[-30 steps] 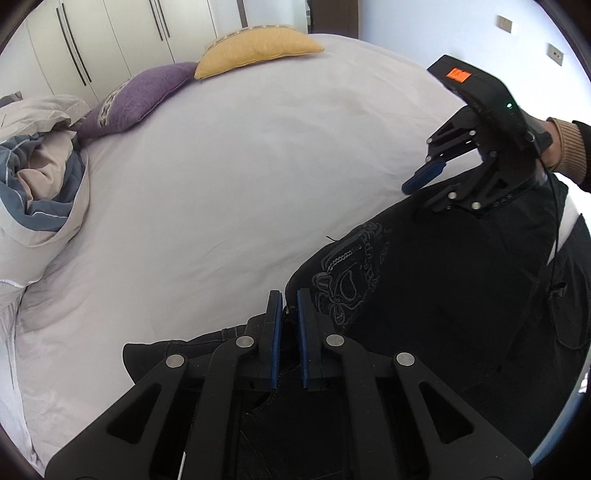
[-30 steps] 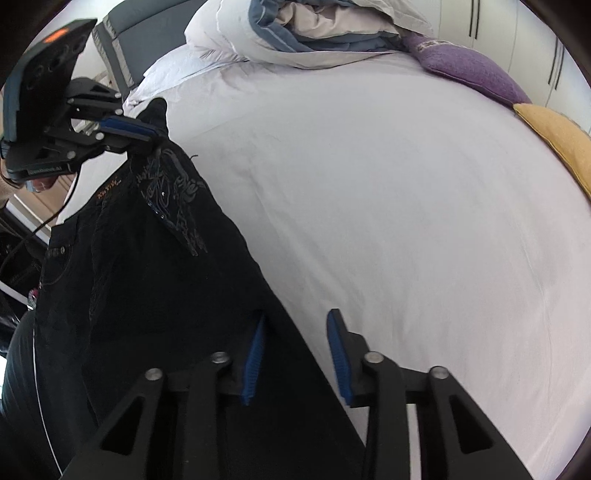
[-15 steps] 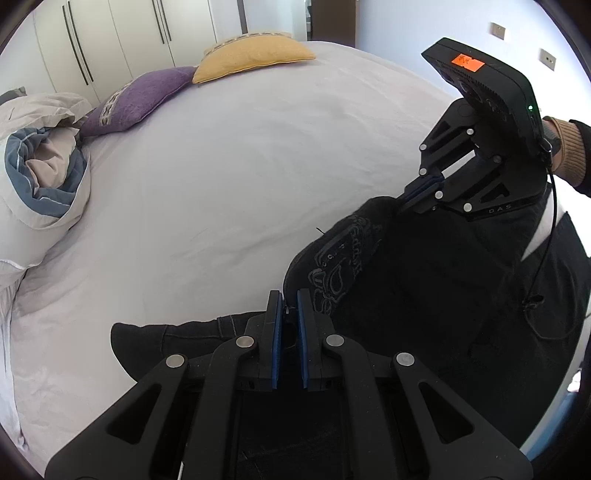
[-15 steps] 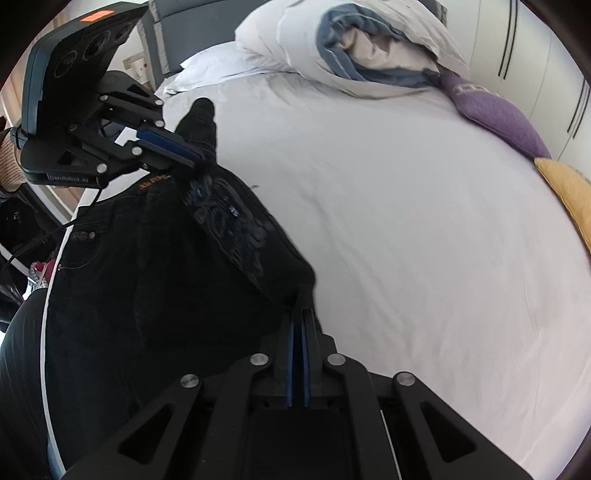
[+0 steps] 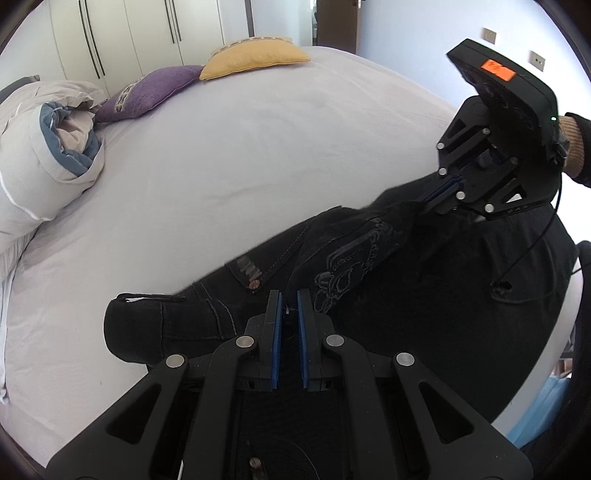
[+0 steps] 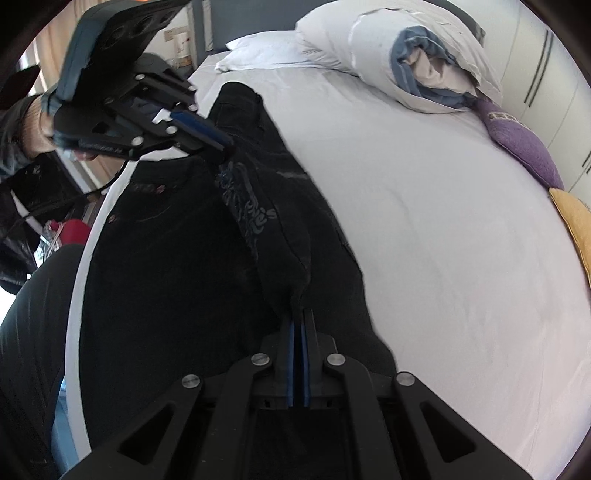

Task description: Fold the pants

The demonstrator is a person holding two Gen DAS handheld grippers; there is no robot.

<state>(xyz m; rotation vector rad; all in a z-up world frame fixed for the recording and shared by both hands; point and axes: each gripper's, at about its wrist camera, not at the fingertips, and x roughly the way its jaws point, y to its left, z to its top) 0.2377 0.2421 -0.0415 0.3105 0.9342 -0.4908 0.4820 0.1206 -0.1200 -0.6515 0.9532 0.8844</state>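
Black pants [image 5: 406,295] with pale embroidery lie at the near edge of a white bed [image 5: 258,155]. My left gripper [image 5: 289,299] is shut on the pants fabric near the waistband. My right gripper [image 6: 299,317] is shut on a lifted fold of the pants [image 6: 280,236]. In the left wrist view the right gripper [image 5: 424,201] pinches the fabric at the right. In the right wrist view the left gripper [image 6: 225,146] pinches it at the upper left. The fabric is stretched and raised between them.
A rolled white and blue duvet [image 5: 48,155] lies at the far left. A purple cushion [image 5: 147,92] and a yellow cushion [image 5: 255,59] sit at the far edge. White wardrobe doors [image 5: 129,33] stand behind. The bed edge [image 6: 79,295] runs beside the pants.
My right gripper went from open to shut on the pants. Both grippers have lifted the fabric and carried it out over the bed, with more waistband showing.
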